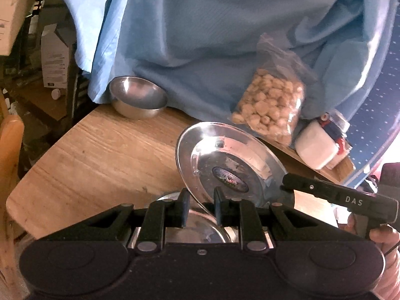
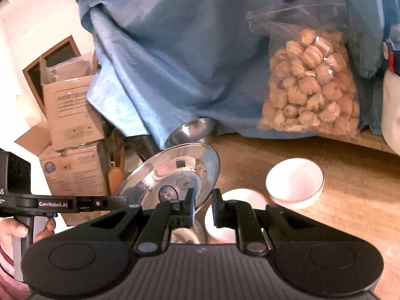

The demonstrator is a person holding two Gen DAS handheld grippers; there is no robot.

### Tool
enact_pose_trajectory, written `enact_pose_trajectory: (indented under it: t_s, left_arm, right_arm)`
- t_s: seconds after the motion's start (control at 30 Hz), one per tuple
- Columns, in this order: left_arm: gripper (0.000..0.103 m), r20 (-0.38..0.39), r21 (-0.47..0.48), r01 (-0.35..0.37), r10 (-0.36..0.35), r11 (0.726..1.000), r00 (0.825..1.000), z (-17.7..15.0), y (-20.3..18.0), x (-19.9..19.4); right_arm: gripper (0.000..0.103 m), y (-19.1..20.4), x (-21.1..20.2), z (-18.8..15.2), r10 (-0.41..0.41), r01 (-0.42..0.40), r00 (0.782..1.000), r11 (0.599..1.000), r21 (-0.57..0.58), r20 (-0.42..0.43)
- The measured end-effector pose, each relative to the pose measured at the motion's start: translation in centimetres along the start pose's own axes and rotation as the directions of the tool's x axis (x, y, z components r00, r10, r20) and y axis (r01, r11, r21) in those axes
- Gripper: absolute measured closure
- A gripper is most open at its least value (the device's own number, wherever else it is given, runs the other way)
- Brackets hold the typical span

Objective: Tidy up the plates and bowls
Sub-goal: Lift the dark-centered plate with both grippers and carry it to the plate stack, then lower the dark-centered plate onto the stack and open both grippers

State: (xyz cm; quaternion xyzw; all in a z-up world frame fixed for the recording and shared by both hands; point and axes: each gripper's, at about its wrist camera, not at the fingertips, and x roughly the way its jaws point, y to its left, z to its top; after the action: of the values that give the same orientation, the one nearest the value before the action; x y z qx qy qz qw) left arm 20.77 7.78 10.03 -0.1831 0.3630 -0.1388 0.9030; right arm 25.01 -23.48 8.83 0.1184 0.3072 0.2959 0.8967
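The steel plate is off the wooden table, tilted with its sticker-marked underside toward the cameras, and held by both grippers at once. In the left wrist view its near rim runs down between the fingers of the left gripper, which are drawn close and pinch that edge. The right gripper comes in from the plate's right side and meets its rim there. In the right wrist view the plate lies ahead and left of the right gripper, whose left finger touches the rim; its fingers are nearly together, nipping the plate's thin edge.

Beyond the plate, a small steel bowl sits at the table's far edge, against a hanging blue cloth. Right of the plate stand two white bowls, one partly hidden behind the right gripper's fingers. Behind the plate and to its right, a clear bag of biscuits leans on the cloth, with a white container further right.
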Motion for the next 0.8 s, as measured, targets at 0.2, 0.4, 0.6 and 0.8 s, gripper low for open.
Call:
enact_pose_trajectory:
  t_s: [0.2,0.4,0.6,0.8]
  left_arm:
    - [0.080,0.012,0.028,-0.022,0.022,0.999,1.000,-2.6,-0.6,-1.8]
    - [0.080,-0.005,-0.009,-0.026,0.026,1.000,1.000,-4.6,0.7,-2.5]
    - [0.080,0.005,0.016,-0.053,0.053,0.998,0.999,-5.4,0.6,-3.3]
    - [0.080,-0.006,0.035,-0.064,0.064,0.997,0.998,-5.8,0.9,-3.4]
  right_arm:
    - [0.088,1.9,-1.4,-2.3,-0.023,0.023,1.000,0.999,-0.043,0.006]
    - [0.088,2.2,-1.3,-4.1,0.009,-0.010,1.000,1.000,-0.021,-0.016]
    - [0.088,2.6,-0.9,-4.9,0.025,-0.026,0.999,0.999,-0.027,-0.031]
    - [0.088,2.7,-0.5,-5.5,0.032,-0.034,0.998,0.999,-0.027,-0.057]
